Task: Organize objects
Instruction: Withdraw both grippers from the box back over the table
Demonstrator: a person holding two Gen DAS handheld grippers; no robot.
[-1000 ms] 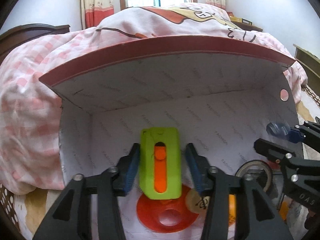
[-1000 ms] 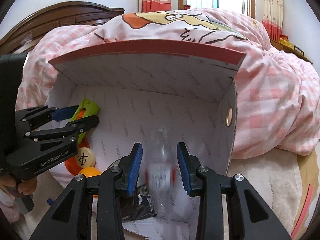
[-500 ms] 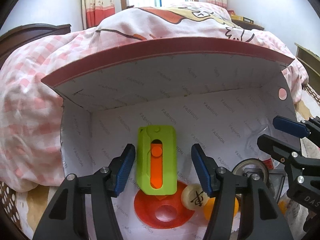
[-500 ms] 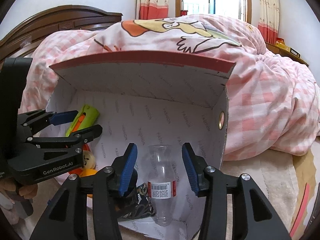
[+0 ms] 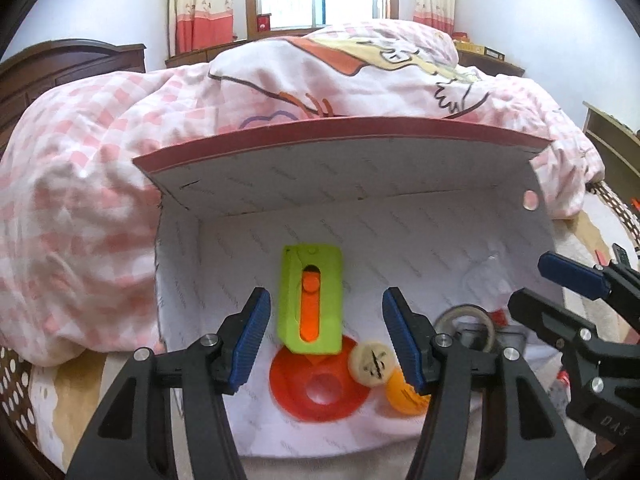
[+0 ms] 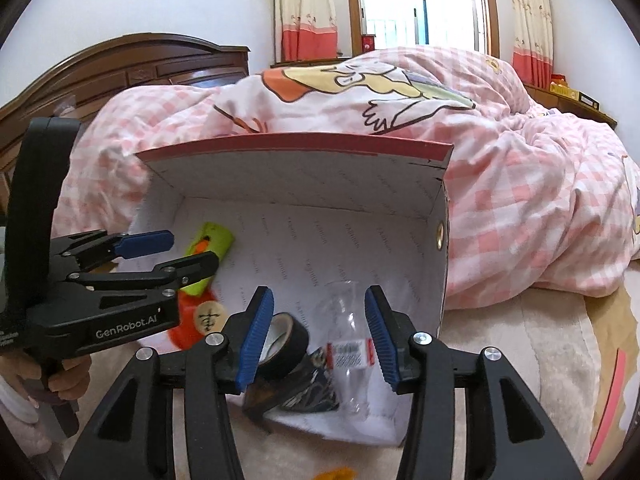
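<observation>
Pads of your left gripper (image 5: 326,346) stand apart and empty, the green cutter (image 5: 311,305) leaning in the box (image 5: 340,136) just ahead between them. Your right gripper (image 6: 319,338) has just been opening; its pads are clear of the bottle (image 6: 352,344) lying between them.

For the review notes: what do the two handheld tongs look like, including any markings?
Both the left tongs and right tongs have black plastic scissor-like arms with silver screws and ribbed blue pads. The left body reads "GenRobot.AI" in white. No cables show.
</observation>
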